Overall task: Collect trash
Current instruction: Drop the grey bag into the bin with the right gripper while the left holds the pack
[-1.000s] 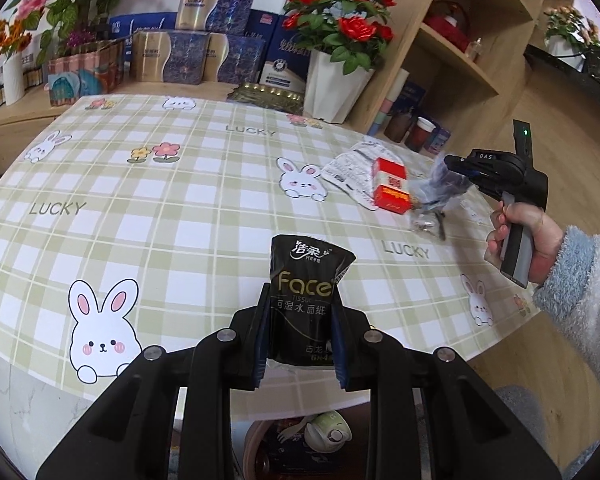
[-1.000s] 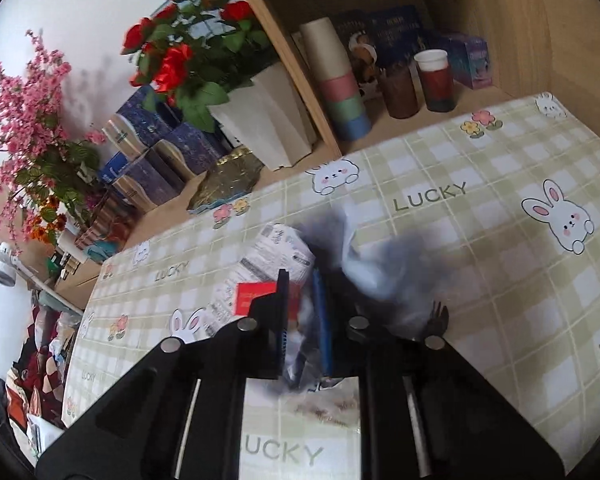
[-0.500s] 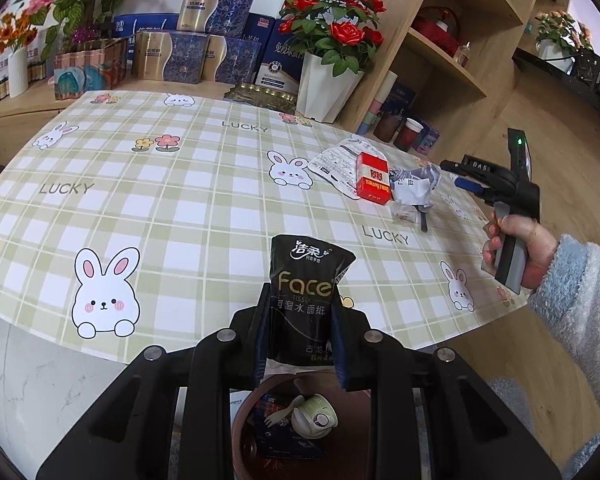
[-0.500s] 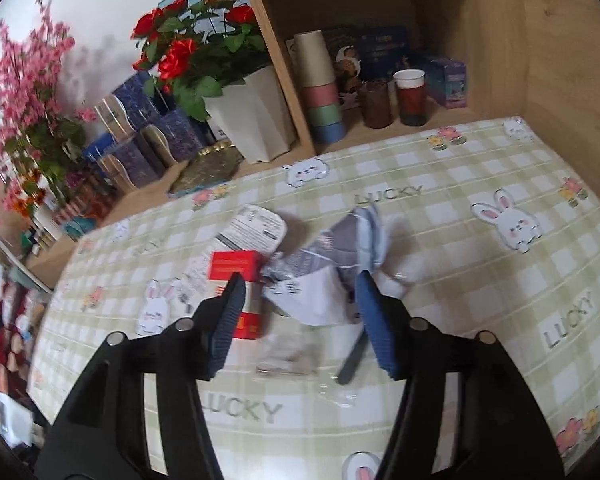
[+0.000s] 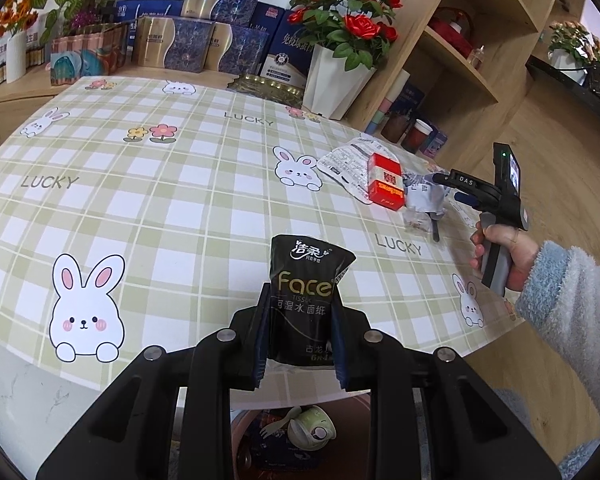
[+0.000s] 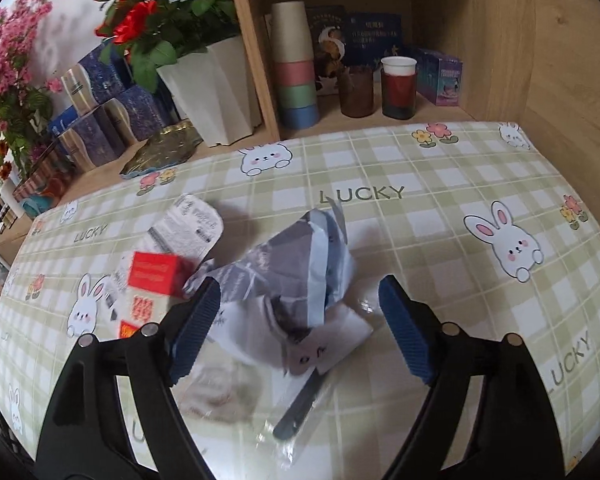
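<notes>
The left gripper [image 5: 300, 334] is clamped on a black tissue pack [image 5: 305, 304] printed "Face" in gold with white Chinese characters, its top end crumpled and standing up above the fingers; the pack is held just off the near edge of the table [image 5: 148, 200], which wears a green-and-white checked cloth with rabbits, flowers and the word LUCKY; below the gripper, under the table edge, a brown bin [image 5: 296, 436] holds a pale green crumpled item and dark wrappers; to the right across the table from the pack lies a flat white printed wrapper [image 5: 346, 160], and a red carton [image 5: 385, 186] rests on it; just right of the carton sits a crumpled grey-and-white wrapper [image 6: 296, 280], folded into a peak, with a clear plastic sleeve holding a dark utensil [image 6: 300, 404] beneath it; the right gripper [image 6: 300, 324] has its blue-padded fingers spread wide on either side of that crumpled wrapper, gripping nothing; beyond the table stands a white vase of red roses [image 5: 332, 76]
</notes>
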Tool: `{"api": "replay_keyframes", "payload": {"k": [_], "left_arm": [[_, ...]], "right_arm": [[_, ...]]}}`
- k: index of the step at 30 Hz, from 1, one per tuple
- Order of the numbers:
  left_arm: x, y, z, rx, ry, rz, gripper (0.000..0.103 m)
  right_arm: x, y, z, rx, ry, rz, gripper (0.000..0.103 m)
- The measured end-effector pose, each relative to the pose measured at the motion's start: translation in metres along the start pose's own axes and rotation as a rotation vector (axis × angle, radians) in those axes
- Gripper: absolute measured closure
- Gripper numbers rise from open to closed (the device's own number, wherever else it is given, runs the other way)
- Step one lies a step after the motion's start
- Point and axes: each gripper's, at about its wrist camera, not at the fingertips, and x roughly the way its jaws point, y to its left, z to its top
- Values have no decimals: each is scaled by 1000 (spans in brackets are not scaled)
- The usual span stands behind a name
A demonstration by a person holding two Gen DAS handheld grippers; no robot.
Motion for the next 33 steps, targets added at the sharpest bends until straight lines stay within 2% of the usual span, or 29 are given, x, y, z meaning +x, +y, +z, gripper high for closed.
{"api": "replay_keyframes", "payload": {"k": [4, 5, 6, 9, 14, 23, 28, 33], "left_arm": [[6, 4, 0, -6, 11, 3, 78], [6, 4, -1, -7, 12, 4, 78], [7, 5, -1, -9, 13, 5, 78], [5, 5, -2, -15, 12, 4, 78], [-3, 0, -2, -7, -3, -4, 78], [-38, -19, -5, 21, -55, -4, 78], [-59, -23, -16, 19, -75, -1, 78], [-82, -24, -31, 19, -95, 2, 78]], "right_arm": [[11, -5, 5, 46, 14, 35, 26], [13, -6, 6, 63, 26, 62, 42], [14, -5, 6, 70, 34, 72, 53], [1, 3, 6, 40, -3, 82, 63], [-34, 20, 8, -9, -72, 117, 65], [-111, 42, -1, -52, -138, 232, 65], [-157, 53, -26, -82, -142, 299, 65], [-191, 64, -69, -127, -110, 345, 65]]}}
